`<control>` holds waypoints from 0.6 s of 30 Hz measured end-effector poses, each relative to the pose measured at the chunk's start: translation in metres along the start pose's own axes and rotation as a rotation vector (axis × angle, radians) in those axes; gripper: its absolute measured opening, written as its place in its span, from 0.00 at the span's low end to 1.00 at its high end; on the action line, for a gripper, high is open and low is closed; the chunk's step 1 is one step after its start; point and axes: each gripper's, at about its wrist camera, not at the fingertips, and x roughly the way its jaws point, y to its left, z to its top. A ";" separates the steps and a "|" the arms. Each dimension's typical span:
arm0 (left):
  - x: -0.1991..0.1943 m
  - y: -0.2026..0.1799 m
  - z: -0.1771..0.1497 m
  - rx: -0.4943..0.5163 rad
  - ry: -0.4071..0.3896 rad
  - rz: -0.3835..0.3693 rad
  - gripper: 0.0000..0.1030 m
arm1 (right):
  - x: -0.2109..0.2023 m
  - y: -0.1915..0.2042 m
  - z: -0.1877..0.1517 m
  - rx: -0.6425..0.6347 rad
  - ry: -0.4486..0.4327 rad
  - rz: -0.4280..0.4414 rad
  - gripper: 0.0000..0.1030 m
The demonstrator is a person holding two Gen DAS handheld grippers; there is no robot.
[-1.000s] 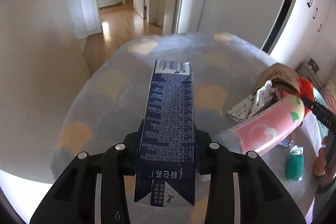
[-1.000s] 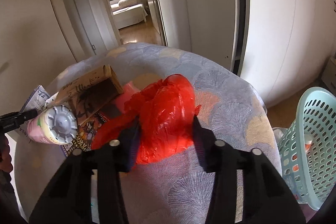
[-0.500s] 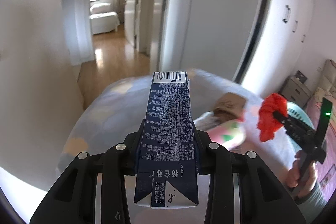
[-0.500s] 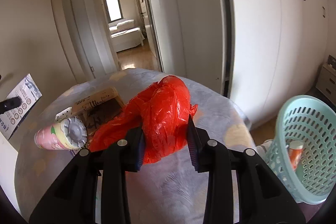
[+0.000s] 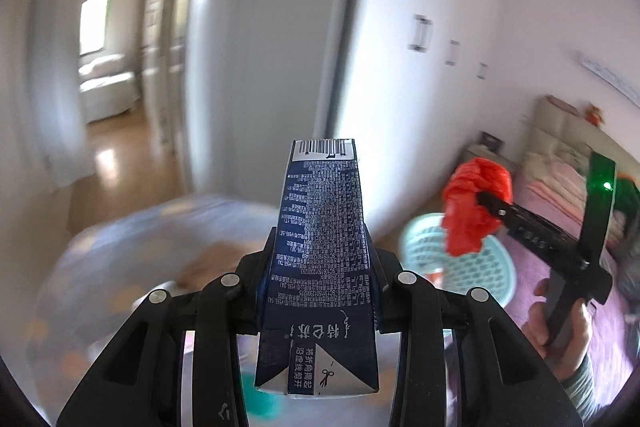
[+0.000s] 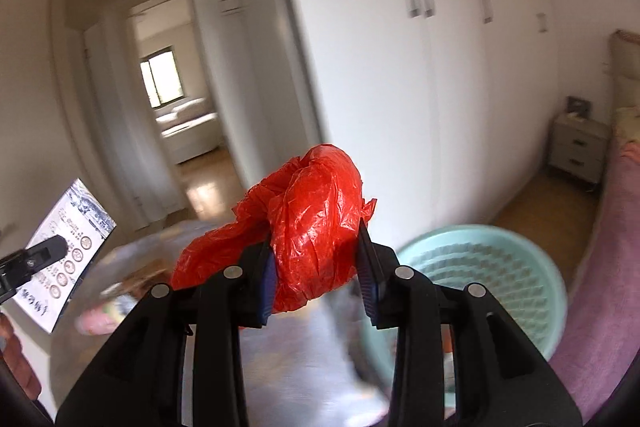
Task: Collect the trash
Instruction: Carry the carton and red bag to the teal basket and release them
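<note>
Carton (image 5: 320, 259) sits pinched in the left hand-held gripper (image 5: 320, 291), red bag (image 6: 316, 227) in the right hand-held gripper (image 6: 318, 263).

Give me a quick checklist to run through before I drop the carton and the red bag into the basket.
1. Left gripper clamped on the dark blue carton: ok.
2. Right gripper clamped on the red plastic bag: ok; its jaws have just been closing on it.
3. Mint green basket in view with its mouth facing up: ok.
4. Red plastic bag directly above the basket opening: cannot tell; the basket sits to the gripper's right and the picture is blurred.
5. Carton above the basket: not ok; the basket lies off to its right.
6. Room left inside the basket: cannot tell.
</note>
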 end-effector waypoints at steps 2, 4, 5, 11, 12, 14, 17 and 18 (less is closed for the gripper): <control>0.015 -0.023 0.001 0.027 0.006 -0.016 0.34 | -0.005 -0.021 0.003 0.018 -0.003 -0.045 0.31; 0.034 -0.048 0.001 0.042 0.013 -0.016 0.34 | -0.008 -0.050 0.003 0.078 0.014 -0.059 0.31; 0.040 -0.054 0.000 0.043 0.021 -0.026 0.34 | -0.010 -0.061 0.003 0.100 0.019 -0.068 0.31; 0.103 -0.106 -0.008 0.032 0.119 -0.138 0.34 | 0.000 -0.130 -0.009 0.177 0.053 -0.211 0.31; 0.116 -0.114 -0.011 0.023 0.140 -0.151 0.34 | 0.003 -0.140 -0.012 0.192 0.066 -0.228 0.31; 0.141 -0.127 -0.015 0.020 0.176 -0.164 0.34 | 0.008 -0.157 -0.017 0.210 0.089 -0.265 0.31; 0.174 -0.143 -0.026 0.018 0.231 -0.179 0.34 | 0.020 -0.177 -0.026 0.226 0.129 -0.302 0.31; 0.187 -0.149 -0.029 0.020 0.248 -0.179 0.34 | 0.025 -0.182 -0.029 0.231 0.143 -0.307 0.32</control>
